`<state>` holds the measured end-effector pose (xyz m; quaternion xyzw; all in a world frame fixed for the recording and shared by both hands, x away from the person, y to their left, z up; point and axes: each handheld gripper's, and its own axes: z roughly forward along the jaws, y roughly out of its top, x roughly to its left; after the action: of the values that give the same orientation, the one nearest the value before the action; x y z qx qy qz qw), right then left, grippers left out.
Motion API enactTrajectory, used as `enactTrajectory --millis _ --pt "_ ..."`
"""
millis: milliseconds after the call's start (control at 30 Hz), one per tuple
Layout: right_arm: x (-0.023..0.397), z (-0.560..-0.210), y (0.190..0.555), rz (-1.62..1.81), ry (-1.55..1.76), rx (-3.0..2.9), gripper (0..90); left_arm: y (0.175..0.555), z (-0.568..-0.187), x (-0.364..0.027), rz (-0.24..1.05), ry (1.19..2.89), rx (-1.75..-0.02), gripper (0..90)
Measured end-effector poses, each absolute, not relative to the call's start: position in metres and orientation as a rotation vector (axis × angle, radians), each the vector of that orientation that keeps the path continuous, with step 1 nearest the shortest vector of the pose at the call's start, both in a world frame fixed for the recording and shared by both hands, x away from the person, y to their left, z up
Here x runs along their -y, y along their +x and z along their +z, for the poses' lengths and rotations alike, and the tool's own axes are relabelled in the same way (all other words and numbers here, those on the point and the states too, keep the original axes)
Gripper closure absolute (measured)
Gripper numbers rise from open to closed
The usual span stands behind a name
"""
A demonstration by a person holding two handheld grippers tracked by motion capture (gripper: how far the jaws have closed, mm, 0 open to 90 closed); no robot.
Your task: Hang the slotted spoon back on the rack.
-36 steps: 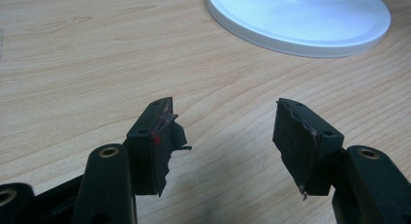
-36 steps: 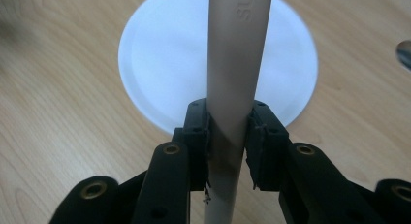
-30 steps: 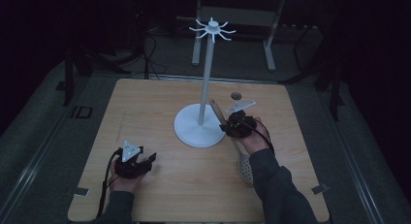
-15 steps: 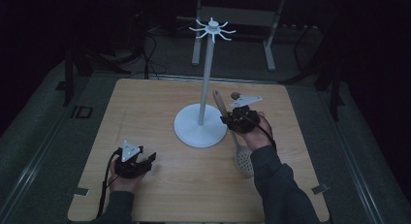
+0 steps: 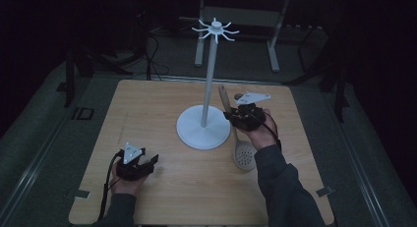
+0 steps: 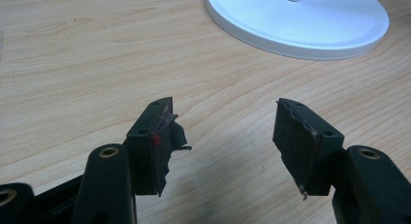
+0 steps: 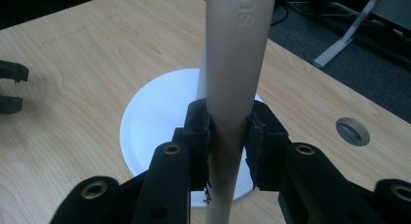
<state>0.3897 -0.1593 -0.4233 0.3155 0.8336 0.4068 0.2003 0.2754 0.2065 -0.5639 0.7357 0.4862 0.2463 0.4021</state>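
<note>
My right tongs [image 7: 228,141] are clamped on the beige handle of a slotted spoon [image 5: 244,156], pads pressed against it on both sides. The perforated spoon head hangs low over the table [image 5: 162,109] just in front of my right hand, and the handle tilts up and away past the tongs, near the pole of the white hook stand [image 5: 203,126]. Whether the head touches the wood, I can't tell. The stand's round base sits mid-table, its hook crown at the top. My left tongs [image 6: 225,146] rest low over the near left of the table, jaws wide with nothing between them, well apart from the stand base.
</note>
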Motion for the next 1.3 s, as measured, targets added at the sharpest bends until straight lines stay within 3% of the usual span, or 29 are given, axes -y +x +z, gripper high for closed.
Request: enactTrajectory --millis 1300 --pt "0.161 -0.393 0.391 1.240 0.854 -2.239 72.8 0.276 -0.564 -0.206 0.623 1.863 -1.226 40.5"
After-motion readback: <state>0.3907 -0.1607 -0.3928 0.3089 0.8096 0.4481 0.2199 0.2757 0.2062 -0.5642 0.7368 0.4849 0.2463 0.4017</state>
